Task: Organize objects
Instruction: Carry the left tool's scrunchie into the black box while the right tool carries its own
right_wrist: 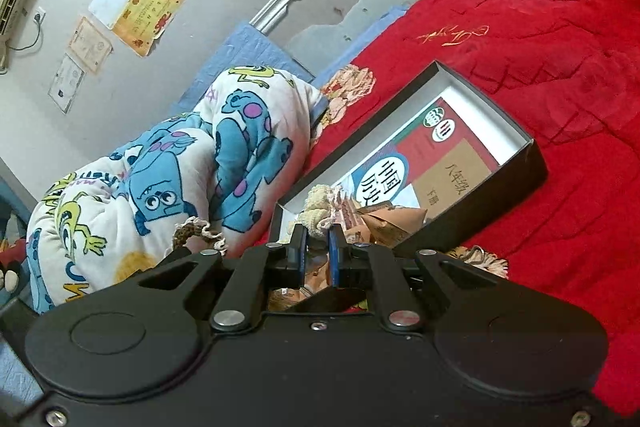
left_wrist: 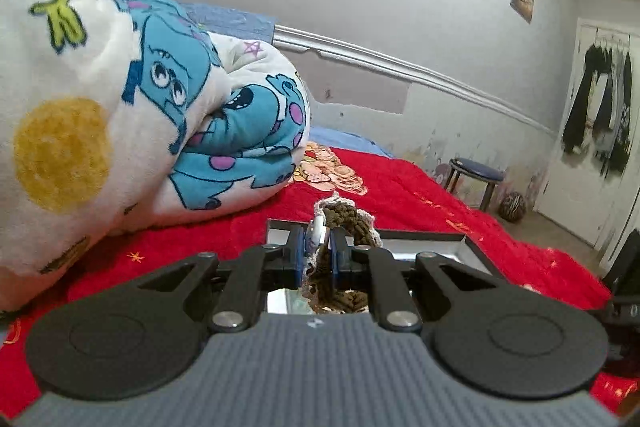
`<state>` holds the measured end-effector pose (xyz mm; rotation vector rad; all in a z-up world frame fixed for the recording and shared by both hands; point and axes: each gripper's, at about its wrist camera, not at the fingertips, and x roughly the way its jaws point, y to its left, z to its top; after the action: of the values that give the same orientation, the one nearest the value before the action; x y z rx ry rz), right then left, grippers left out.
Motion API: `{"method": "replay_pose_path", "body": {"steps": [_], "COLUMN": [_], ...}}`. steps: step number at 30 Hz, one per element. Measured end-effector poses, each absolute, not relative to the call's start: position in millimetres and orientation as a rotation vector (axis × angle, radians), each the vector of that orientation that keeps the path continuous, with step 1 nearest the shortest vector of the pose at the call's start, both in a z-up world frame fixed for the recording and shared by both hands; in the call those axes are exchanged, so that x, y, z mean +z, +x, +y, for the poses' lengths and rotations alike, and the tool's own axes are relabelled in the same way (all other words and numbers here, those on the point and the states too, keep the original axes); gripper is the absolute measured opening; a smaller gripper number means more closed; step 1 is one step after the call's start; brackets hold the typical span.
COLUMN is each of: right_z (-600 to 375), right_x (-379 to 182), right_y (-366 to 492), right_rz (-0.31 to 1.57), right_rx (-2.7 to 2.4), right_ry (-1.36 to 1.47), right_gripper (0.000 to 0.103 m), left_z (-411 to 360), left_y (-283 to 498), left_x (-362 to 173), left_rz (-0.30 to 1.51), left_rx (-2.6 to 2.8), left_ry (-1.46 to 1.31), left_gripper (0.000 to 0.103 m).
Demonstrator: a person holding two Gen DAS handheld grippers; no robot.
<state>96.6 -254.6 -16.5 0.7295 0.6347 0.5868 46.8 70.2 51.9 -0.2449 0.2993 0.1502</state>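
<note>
Left gripper (left_wrist: 320, 247) clamped on brown crocheted piece (left_wrist: 348, 223), directly over open box (left_wrist: 472, 247); right gripper (right_wrist: 318, 247) clamped on cream crocheted piece (right_wrist: 320, 205) at the box's near end.

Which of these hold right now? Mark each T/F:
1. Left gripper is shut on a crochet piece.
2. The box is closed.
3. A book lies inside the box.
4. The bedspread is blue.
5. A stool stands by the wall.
1. True: the left gripper is shut on a brown crochet piece.
2. False: the box is open, no lid on it.
3. True: a book lies flat in it.
4. False: the bedspread is red.
5. True: the stool stands beside the wall.
</note>
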Motion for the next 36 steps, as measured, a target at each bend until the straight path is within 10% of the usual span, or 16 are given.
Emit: {"method": "replay_pose_path", "body": {"steps": [36], "right_z": [-128.3], "right_x": [-48.9], "right_y": [176.2], "right_rz": [0.614], "right_rx": [0.568], "right_ry": [0.468], "right_gripper": [0.012], "left_z": [72.4], "left_y": [105.8], "left_x": [-3.0], "left_rz": [0.474], "left_rx": [0.128], "left_ry": [-0.240], "left_gripper": [0.016]}}
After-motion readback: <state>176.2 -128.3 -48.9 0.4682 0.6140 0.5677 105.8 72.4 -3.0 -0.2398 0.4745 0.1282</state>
